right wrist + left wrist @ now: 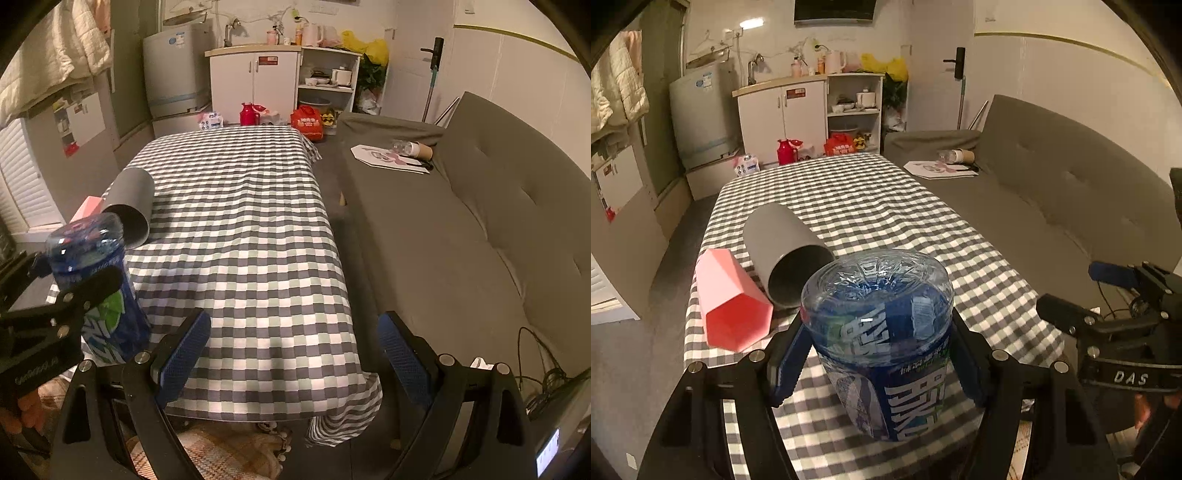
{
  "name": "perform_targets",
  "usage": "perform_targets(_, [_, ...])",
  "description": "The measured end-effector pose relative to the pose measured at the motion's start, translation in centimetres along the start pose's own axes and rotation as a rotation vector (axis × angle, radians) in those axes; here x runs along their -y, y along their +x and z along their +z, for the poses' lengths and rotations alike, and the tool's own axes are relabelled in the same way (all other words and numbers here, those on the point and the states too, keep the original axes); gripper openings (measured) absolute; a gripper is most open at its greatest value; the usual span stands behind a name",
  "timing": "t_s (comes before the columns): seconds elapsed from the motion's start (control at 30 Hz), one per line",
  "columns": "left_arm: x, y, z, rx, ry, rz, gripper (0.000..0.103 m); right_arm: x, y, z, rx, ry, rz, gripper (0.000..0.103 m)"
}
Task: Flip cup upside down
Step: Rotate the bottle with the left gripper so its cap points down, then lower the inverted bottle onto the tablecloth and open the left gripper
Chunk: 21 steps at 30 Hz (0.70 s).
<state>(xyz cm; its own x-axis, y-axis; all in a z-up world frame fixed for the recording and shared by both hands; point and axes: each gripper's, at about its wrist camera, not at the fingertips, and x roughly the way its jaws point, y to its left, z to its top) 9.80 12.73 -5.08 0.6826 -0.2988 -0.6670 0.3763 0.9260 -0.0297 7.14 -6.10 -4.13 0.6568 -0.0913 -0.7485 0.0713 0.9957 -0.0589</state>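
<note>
A clear plastic bottle with a blue label (879, 314) sits between the pads of my left gripper (879, 354), which is shut on it. Its ribbed base points up and away from the camera. In the right wrist view the same bottle (92, 258) stands base-up and slightly tilted over the table's near left corner, held by the left gripper (55, 314); its lower end is hidden. A grey cup (779, 243) lies on its side with its mouth toward me. Beside it lies a pink faceted cup (731, 299). My right gripper (293, 354) is open and empty above the table's near edge.
The table wears a grey checked cloth (240, 221) that hangs over the near edge. A grey sofa (443, 221) runs along the right, with papers and a cardboard tube (417, 149) on it. White cabinets (255, 81) and red bags stand beyond the table's far end.
</note>
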Motion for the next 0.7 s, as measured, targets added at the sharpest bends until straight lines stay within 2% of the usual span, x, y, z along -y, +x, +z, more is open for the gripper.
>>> perform_targets(0.1, [0.2,0.3,-0.5,-0.055,-0.003,-0.014,0.079,0.0,-0.1,-0.1,-0.001,0.002,0.005,0.092])
perform_targets(0.27, [0.7,0.3,-1.6,-0.080,-0.001,-0.018,0.081,-0.1,-0.7,-0.1,0.007,0.005,0.007,0.092])
perform_targets(0.5, [0.3,-0.1,-1.7,-0.094,-0.032,-0.030,0.081,-0.2,-1.9,0.0,0.019,0.009,0.012,0.092])
perform_targets(0.7, [0.4,-1.7,-1.6,-0.062,-0.046,-0.049,0.081,0.0,-3.4,0.3,0.046,0.012,0.016,0.092])
